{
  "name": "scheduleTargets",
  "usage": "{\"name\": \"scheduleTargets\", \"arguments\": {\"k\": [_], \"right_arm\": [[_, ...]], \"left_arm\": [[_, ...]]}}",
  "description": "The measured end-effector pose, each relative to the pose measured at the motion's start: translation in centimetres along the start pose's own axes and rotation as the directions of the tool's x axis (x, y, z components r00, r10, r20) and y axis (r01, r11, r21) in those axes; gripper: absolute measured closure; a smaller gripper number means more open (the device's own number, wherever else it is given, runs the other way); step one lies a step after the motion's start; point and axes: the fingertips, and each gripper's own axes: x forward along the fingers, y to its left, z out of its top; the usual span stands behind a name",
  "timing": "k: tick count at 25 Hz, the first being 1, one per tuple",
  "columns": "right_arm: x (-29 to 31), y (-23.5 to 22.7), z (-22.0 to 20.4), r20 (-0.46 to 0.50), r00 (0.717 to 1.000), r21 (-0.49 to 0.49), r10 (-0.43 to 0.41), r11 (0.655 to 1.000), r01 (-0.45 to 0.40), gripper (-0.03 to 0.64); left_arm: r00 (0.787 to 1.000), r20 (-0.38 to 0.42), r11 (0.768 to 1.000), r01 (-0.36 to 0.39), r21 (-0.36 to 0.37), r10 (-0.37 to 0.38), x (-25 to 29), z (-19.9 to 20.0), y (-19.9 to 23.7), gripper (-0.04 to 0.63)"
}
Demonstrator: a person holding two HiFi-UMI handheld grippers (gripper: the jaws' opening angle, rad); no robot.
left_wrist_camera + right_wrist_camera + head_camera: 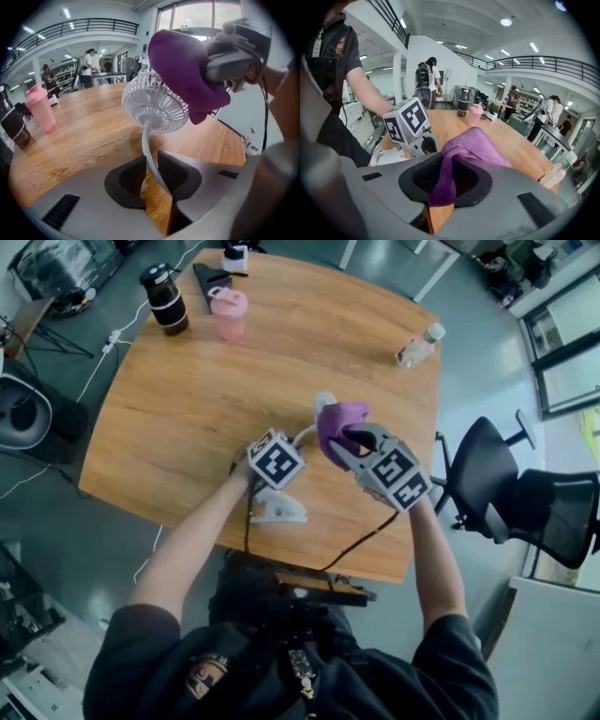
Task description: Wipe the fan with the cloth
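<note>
Head view: small white fan [277, 510] near the 6 o'clock edge of the wooden bench [187, 399], base flat on the wood, head raised toward 1 o'clock and mostly hidden behind the purple cloth [334, 423]. Left hand-held gripper [296, 448] low on the fan's thin neck; right hand-held gripper [351, 437] coming in from 4 o'clock with the cloth. Black bottle [165, 298] and pink shaker [229, 313] well apart at 11 o'clock, clear bottle [419, 345] at 1 o'clock, office chair [487, 474] off the bench at 3 o'clock. Left gripper view: jaws only narrowly apart and pinching the neck [146, 143], running slantwise between the pads; grille [152, 105] at 12 o'clock, cloth draped over its 2 o'clock rim and seemingly touching it. Right gripper view: jaws nearly together on one fold of the cloth, the rest bunched ahead and hiding the grille; marker cube [407, 124] of the left hand-held gripper at 10 o'clock. Likely troubles from here: hard pressure on the head probably bending the slim neck or twisting it inside so narrow a pinch; base lifting and tipping if pushed toward 12 o'clock; fold sliding out of the right jaws, with so little cloth gripped; fibres catching on the grille ribs; wiping half blind, with the grille hidden from the right gripper view.
</note>
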Motion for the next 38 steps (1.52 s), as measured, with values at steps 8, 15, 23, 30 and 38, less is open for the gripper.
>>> {"name": "scheduleTargets", "arguments": {"k": [8,15,23,30,38], "right_arm": [[1.1,0.6,2.1,-0.081,0.981,-0.071,0.175,0.981,-0.18,0.543],[1.8,-0.5,3.1,-0.022,0.958,0.017,0.285,0.958,-0.285,0.543],[4.2,-3.9,2.3,0.04,0.946,0.109,0.321,0.94,-0.323,0.543],[6.6,-5.4,-3.2,0.082,0.911,0.287,0.404,0.866,-0.41,0.543],[5.1,-7.7,-7.1,0.243,0.932,0.477,0.27,0.803,-0.357,0.544]], "left_arm": [[0.999,-0.042,0.968,0.008,0.25,0.002,-1.7,-0.9,0.3,0.508],[0.997,-0.066,0.943,0.06,0.326,-0.041,-2.4,-1.8,0.1,0.508],[0.993,-0.077,0.923,0.107,0.368,-0.084,-2.9,-2.3,-1.2,0.509],[1.0,0.002,0.94,0.002,0.342,-0.002,-3.3,-1.1,0.0,0.54],[0.999,0.035,0.953,-0.024,0.301,0.015,-3.1,-1.0,-0.4,0.538]]}}
